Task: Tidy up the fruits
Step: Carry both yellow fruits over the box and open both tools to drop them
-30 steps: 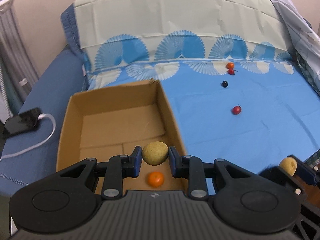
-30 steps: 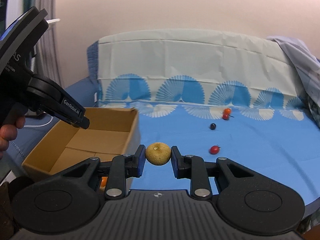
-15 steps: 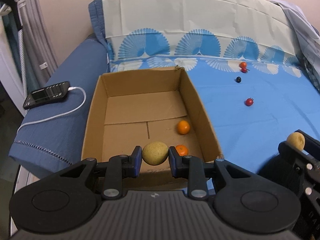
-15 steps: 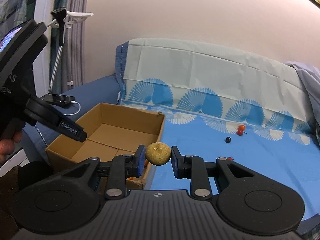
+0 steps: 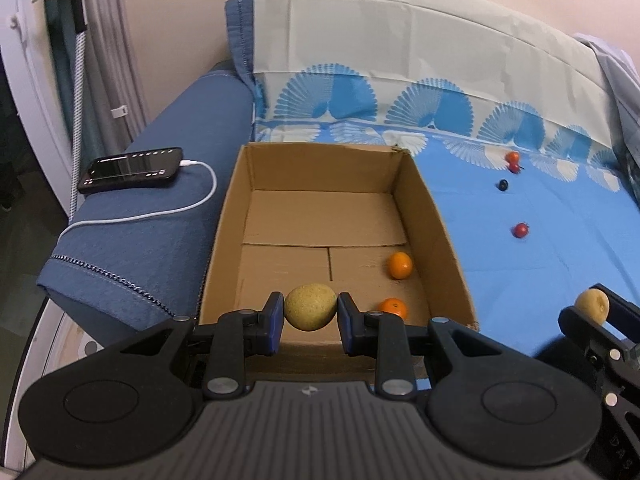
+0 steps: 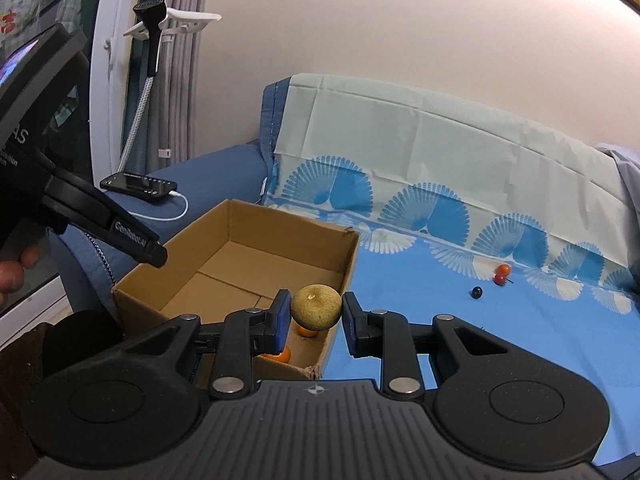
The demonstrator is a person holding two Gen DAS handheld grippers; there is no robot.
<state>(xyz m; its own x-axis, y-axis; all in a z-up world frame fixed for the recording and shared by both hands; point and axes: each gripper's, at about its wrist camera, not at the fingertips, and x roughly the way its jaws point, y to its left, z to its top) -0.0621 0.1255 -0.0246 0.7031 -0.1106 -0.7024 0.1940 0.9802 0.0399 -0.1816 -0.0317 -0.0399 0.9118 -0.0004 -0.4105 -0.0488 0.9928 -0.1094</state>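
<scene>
**Mia:** What is way over on the left?

**Ben:** A black phone (image 5: 130,169) lies on the dark blue sofa arm (image 5: 152,236), at about 10 o'clock in the left wrist view. A white cable (image 5: 160,210) is plugged into it and curls down the arm.

**Mia:** And next to that?

**Ben:** A brown cardboard box (image 5: 438,236) sits open on the light blue sheet (image 5: 540,272), right in the middle. Two oranges are inside. One orange (image 5: 399,265) is near the right wall. The other orange (image 5: 393,308) is closer to us, at the near wall.

**Mia:** What is the left gripper (image 5: 311,316) doing?

**Ben:** Its blue pads (image 5: 274,320) squeeze a yellow-green round fruit (image 5: 310,306) from both sides. The fruit hangs over the near edge of the box.

**Mia:** What is on the sheet past the box?

**Ben:** At 2 o'clock there is a small red fruit (image 5: 520,230) all alone. Further back is a tiny dark berry (image 5: 503,185). Behind that are two little red-orange fruits (image 5: 513,159) touching each other.

**Mia:** And the right gripper (image 6: 313,320)?

**Ben:** It holds a bumpy yellow fruit (image 6: 316,306). The left pad touches it. I see a thin gap at the right pad, so I cannot tell how tight the grip is. The fruit is in the air, over the box's near right corner. In the left wrist view it shows at 4 o'clock.
</scene>
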